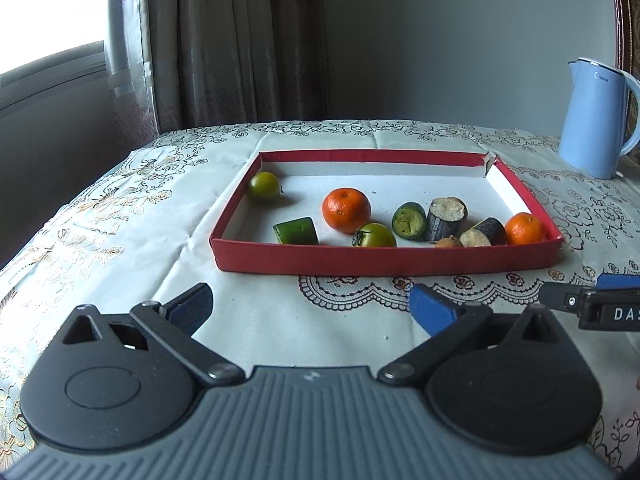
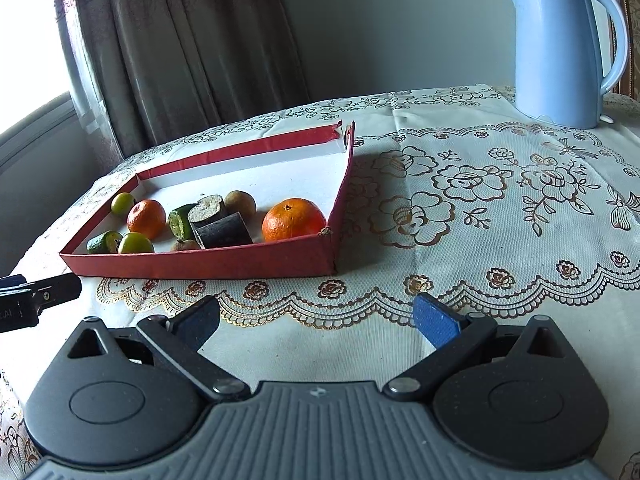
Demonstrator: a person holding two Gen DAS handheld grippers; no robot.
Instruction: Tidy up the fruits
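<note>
A shallow red tray (image 1: pixel 384 266) (image 2: pixel 208 266) lies on the tablecloth and holds the fruit and vegetable pieces. Inside it are two oranges (image 1: pixel 346 210) (image 2: pixel 294 219), a second orange (image 1: pixel 525 229) (image 2: pixel 146 218), two green tomatoes (image 1: pixel 264 187) (image 1: pixel 374 235), green cucumber pieces (image 1: pixel 296 232) (image 1: pixel 409 221), and dark eggplant chunks (image 1: pixel 446 218) (image 2: pixel 223 230). My left gripper (image 1: pixel 310 308) hangs open over the cloth in front of the tray, nothing between its fingers. My right gripper (image 2: pixel 316 320) is also open and empty, near the tray's right front corner.
A light blue electric kettle (image 1: pixel 592 120) (image 2: pixel 560 48) stands at the back right of the table. Curtains and a window lie behind the table on the left. Each wrist view catches the other gripper's tip at its edge (image 1: pixel 592 304) (image 2: pixel 36 294).
</note>
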